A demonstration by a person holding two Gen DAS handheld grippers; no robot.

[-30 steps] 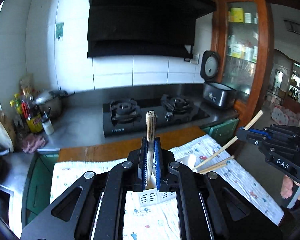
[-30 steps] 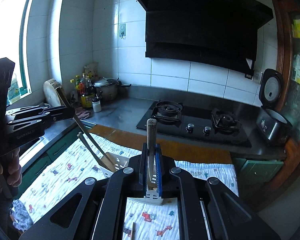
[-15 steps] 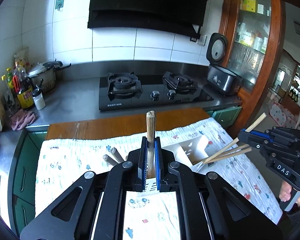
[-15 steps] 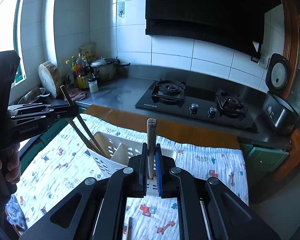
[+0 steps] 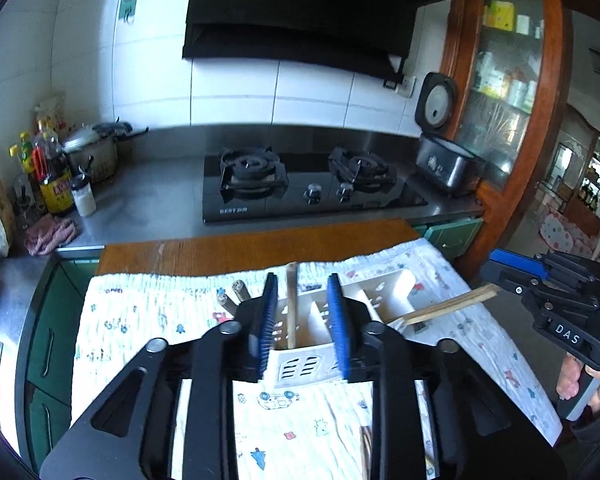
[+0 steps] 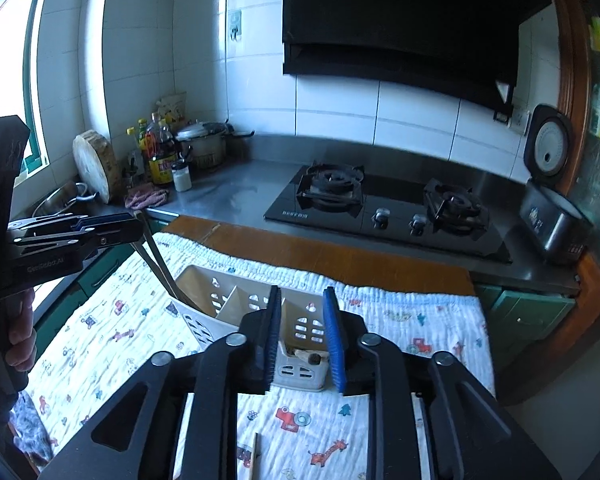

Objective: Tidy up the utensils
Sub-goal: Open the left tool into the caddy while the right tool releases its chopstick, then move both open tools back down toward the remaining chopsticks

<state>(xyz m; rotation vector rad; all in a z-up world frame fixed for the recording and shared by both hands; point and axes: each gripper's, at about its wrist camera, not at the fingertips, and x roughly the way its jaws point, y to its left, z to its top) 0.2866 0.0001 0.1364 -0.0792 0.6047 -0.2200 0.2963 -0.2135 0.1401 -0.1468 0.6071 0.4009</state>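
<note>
A white slotted utensil caddy (image 5: 396,280) (image 6: 198,276) stands on a printed cloth. My left gripper (image 5: 302,278) (image 6: 138,222) hangs over its near end and its jaws are opening. A pair of wooden chopsticks (image 5: 291,304) (image 6: 160,268) stands in the caddy between the blue pads, with a gap on each side. My right gripper (image 6: 302,290) (image 5: 496,258) is over the caddy's other end, jaws opening too, nothing pressed between them. Its chopsticks (image 5: 448,309) lean out of the caddy just below its fingertips; their ends (image 6: 308,357) show in the compartment.
The printed cloth (image 5: 148,320) covers a wooden table in front of a steel counter with a gas hob (image 5: 312,188). Two more chopstick ends (image 5: 230,296) lie on the cloth left of the caddy, and another chopstick (image 6: 254,456) lies near me. A rice cooker (image 5: 444,164) stands at the right.
Both grippers have sunk toward the caddy and their jaws have parted. The chopsticks each held have slid down into the caddy and now stand or lean there loose.
</note>
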